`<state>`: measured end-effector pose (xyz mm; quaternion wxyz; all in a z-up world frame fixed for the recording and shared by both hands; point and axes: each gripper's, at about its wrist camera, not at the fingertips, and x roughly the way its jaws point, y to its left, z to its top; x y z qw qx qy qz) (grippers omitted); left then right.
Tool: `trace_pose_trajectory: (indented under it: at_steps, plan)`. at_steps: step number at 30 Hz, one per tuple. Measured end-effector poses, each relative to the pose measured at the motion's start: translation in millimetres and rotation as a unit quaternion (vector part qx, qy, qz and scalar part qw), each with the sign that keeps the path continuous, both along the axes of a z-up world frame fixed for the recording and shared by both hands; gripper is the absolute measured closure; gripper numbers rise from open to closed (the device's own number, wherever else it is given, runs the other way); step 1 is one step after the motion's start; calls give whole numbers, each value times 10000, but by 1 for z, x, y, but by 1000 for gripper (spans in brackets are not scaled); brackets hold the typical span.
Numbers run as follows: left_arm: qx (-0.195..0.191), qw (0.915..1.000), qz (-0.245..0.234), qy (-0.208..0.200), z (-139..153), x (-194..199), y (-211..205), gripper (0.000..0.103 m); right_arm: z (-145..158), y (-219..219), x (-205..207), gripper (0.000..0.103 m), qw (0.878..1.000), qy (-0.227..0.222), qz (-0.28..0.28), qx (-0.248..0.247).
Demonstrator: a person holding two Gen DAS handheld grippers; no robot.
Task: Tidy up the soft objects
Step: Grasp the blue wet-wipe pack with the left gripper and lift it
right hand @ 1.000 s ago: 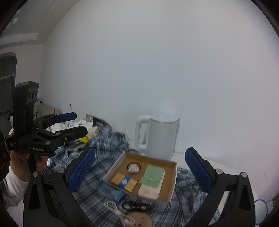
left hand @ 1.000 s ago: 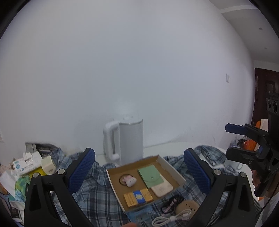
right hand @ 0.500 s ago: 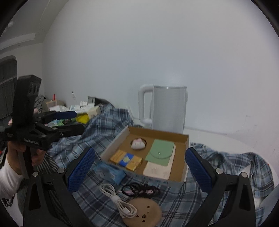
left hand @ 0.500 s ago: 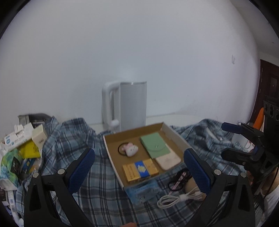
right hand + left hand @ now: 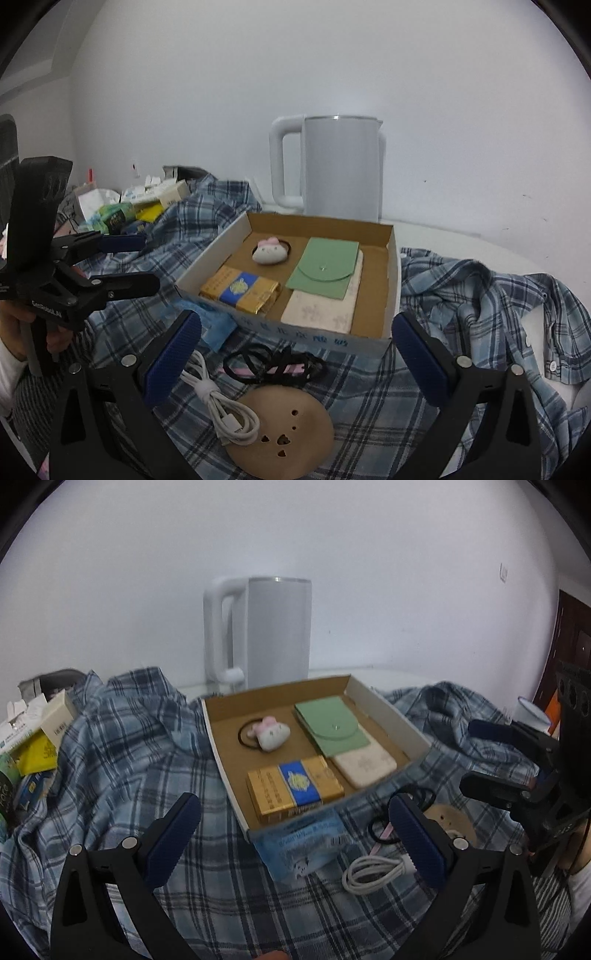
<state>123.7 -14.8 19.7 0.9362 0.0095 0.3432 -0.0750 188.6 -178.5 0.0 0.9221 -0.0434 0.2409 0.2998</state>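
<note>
A blue plaid shirt lies rumpled over the table. On it sits a cardboard box holding a white plush bunny hair tie, a green pouch, a cream pouch and a gold-and-blue pack. In front of the box lie a blue packet, a white cable, black hair ties and a tan round pad. My left gripper hovers open before the box's near left corner. My right gripper is open above the hair ties, holding nothing.
A white kettle stands behind the box against the wall. Small cartons and packets are piled at the far left. A white cup stands at the right. A hand holds the left gripper.
Both grippers have come lower and closer to the box, so the box and loose items look larger. Both stay open and nothing has been taken hold of.
</note>
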Motion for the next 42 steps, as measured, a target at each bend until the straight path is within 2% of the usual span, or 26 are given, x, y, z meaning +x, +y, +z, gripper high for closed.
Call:
trace_pose_trajectory:
  at_steps: [7, 12, 18, 21, 23, 26, 28, 29, 31, 36, 42]
  plan:
    - [68, 9993, -68, 355, -15, 8, -5, 0, -11, 9, 4, 0, 9994, 210, 98, -255]
    - [-63, 9976, -246, 638, -22, 10, -6, 0, -12, 4, 8, 0, 9993, 333, 7, -186]
    - [-255, 9905, -433, 1279, -40, 22, -13, 0, -17, 2, 13, 0, 9985, 506, -70, -203]
    - [-449, 9860, -296, 1576, -48, 33, -16, 0, -19, 6, 13, 0, 9983, 513, 8, -277]
    - [-422, 9842, -184, 1709, -53, 40, -18, 1, -21, 9, 13, 0, 9980, 539, 57, -322]
    - [-264, 9838, -7, 1775, -61, 45, -19, 15, -22, 10, 11, 0, 9979, 542, 103, -340]
    - [-368, 9822, -9, 1841, -66, 46, -17, 33, -21, 9, 11, 0, 9979, 541, 101, -334]
    - [-429, 9819, 9, 1843, -66, 45, -13, 35, -21, 8, 11, 0, 9980, 543, 96, -318]
    - [-556, 9824, 73, 1782, -65, 43, -7, 48, -21, 7, 10, 0, 9981, 534, 103, -287]
    - [-1003, 9804, 58, 1697, -62, 38, 4, 59, -20, 9, 6, 0, 9982, 491, 167, -313]
    - [-1099, 9838, -87, 1417, -51, 31, 2, 66, -20, 7, 5, 0, 9979, 565, 196, -269]
